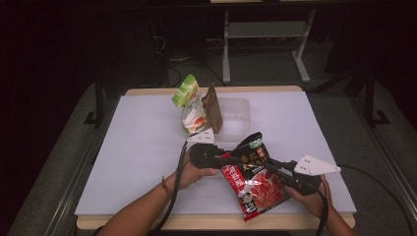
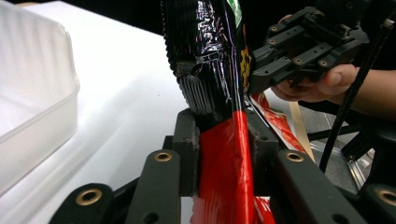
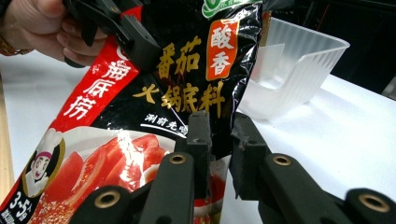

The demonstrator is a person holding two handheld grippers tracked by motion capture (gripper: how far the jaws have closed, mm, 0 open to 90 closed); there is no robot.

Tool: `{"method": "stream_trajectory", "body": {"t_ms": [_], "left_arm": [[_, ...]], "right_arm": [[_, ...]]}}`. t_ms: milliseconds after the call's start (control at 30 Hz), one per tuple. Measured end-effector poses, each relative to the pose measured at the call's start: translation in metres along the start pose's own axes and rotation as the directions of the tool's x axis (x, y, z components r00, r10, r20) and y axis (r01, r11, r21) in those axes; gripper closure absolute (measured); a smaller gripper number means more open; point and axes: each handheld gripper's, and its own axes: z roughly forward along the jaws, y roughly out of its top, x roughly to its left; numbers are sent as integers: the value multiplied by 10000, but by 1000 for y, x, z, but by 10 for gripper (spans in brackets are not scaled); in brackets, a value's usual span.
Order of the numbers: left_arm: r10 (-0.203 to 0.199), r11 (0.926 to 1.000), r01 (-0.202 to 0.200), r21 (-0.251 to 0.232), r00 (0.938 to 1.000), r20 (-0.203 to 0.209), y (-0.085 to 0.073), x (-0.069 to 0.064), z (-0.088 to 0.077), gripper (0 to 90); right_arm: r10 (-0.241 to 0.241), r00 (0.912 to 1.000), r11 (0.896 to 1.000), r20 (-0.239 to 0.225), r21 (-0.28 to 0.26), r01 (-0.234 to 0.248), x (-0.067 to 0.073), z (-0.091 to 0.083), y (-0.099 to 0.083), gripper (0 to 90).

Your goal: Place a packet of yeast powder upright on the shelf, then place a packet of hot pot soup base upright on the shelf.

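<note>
A red and black sauce packet [image 1: 253, 189] with tomato pictures hangs tilted above the white table's front right part, held from both sides. My left gripper [image 1: 230, 157] is shut on its upper left edge; in the left gripper view the jaws [image 2: 224, 135] pinch the packet's red edge [image 2: 210, 56]. My right gripper [image 1: 269, 168] is shut on the packet's right edge, and in the right gripper view its jaws [image 3: 220, 126] clamp the packet [image 3: 187, 70] below the yellow lettering. Each gripper view shows the other gripper farther off on the packet: the right one [image 2: 299, 51], the left one [image 3: 126, 32].
A clear plastic tub [image 1: 235, 115] stands at the table's back middle, also seen as the tub [image 2: 32, 93] and the tub [image 3: 299, 65]. A green and white bag [image 1: 189, 103] and a brown packet [image 1: 213, 108] stand at its left side. The white table sheet [image 1: 142, 147] spreads to the left.
</note>
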Motion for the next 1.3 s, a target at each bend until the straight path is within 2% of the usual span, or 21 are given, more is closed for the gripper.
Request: {"method": "stream_trajectory", "body": {"t_ms": [200, 333, 467, 533, 600, 700, 733, 800, 933, 1033, 1133, 1200, 1300], "left_arm": [[-159, 9997, 158, 186, 9999, 20, -2, 2, 5, 628], [-455, 9990, 456, -5, 9986, 279, -1, 3, 3, 705], [-366, 9993, 370, -114, 9988, 315, 0, -1, 0, 753], [-486, 9985, 493, -219, 9984, 301, -1, -2, -1, 760], [-586, 9978, 597, -304, 9977, 351, -1, -3, -2, 766], [-555, 9975, 570, -429, 9978, 353, 0, -6, -4, 771], [-564, 9971, 580, -500, 9979, 330, 1, -7, -4, 772], [-546, 9969, 560, -551, 9982, 266, 2, -9, -6, 774], [-368, 9970, 370, -673, 9993, 50, 5, -9, -12, 776], [-226, 9963, 205, -831, 9995, -242, 9, -12, -17, 778], [-71, 9946, 22, -1037, 9989, -469, 14, -16, -24, 781], [-12, 9926, -63, -1213, 9981, -623, 17, -17, -29, 780], [31, 9902, -164, -1386, 9954, -959, 20, -20, -37, 779]], "right_arm": [[26, 9999, 10000, -118, -52, -27, -1, 4, 2, 800], [19, 10000, 10000, -83, 46, -19, -1, 5, 1, 799], [-93, 9999, 9999, -66, 66, 93, 0, 5, 2, 768], [-87, 9998, 9999, -190, 78, 88, 0, 6, 2, 695], [-193, 9997, 9998, -147, 61, 194, 0, 5, 3, 538], [47, 9993, 9999, -358, -141, -52, -4, 1, 5, 389], [130, 9992, 9996, -372, -230, -139, -6, -2, 5, 345], [320, 9990, 9984, -314, -450, -334, -12, -8, 3, 318], [799, 9963, 9952, 328, -597, -779, -22, -16, -2, 245], [839, 9913, 9944, 1010, -721, -768, -26, -22, -5, 210], [866, 9799, 9959, 1796, -401, -807, -28, -22, -10, 200], [787, 9765, 9969, 2007, -101, -783, -29, -22, -14, 202], [576, 9650, 9977, 2559, 207, -650, -30, -22, -15, 191]]}}
